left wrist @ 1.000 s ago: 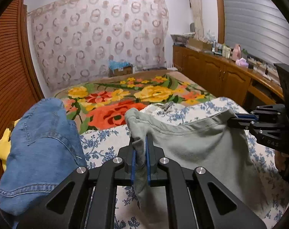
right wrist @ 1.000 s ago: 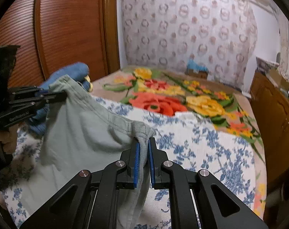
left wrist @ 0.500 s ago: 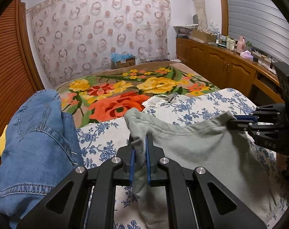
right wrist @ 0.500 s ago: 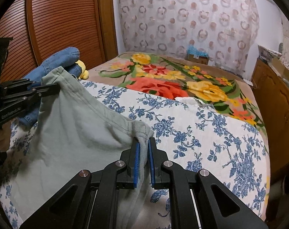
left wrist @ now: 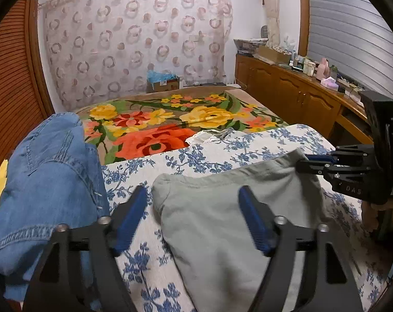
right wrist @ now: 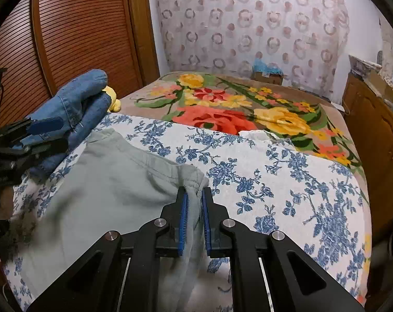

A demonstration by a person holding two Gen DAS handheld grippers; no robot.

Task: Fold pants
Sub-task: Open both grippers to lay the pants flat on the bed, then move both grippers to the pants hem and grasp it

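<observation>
Grey-green pants [left wrist: 222,208] lie spread on the blue-flowered sheet [left wrist: 261,143], waistband toward the far side. My left gripper [left wrist: 193,210] is open, its blue pads either side of the pants' left waist corner, which rests on the sheet. My right gripper [right wrist: 194,205] still has the right waist corner [right wrist: 196,182] between its blue pads, with a small gap showing. It also shows in the left wrist view [left wrist: 308,162], tips at the waistband corner. The left gripper appears open at the left edge of the right wrist view [right wrist: 40,135].
A pile of blue jeans [left wrist: 45,182] lies just left of the pants, with something yellow [right wrist: 112,96] behind it. A bright floral blanket [left wrist: 170,122] covers the far bed. Wooden cabinets [left wrist: 300,96] run along the right, slatted wardrobe doors [right wrist: 66,26] on the left.
Both grippers lowered the waistband onto the sheet. My left gripper opened and let go of its corner. The right gripper's jaws have parted slightly around its corner.
</observation>
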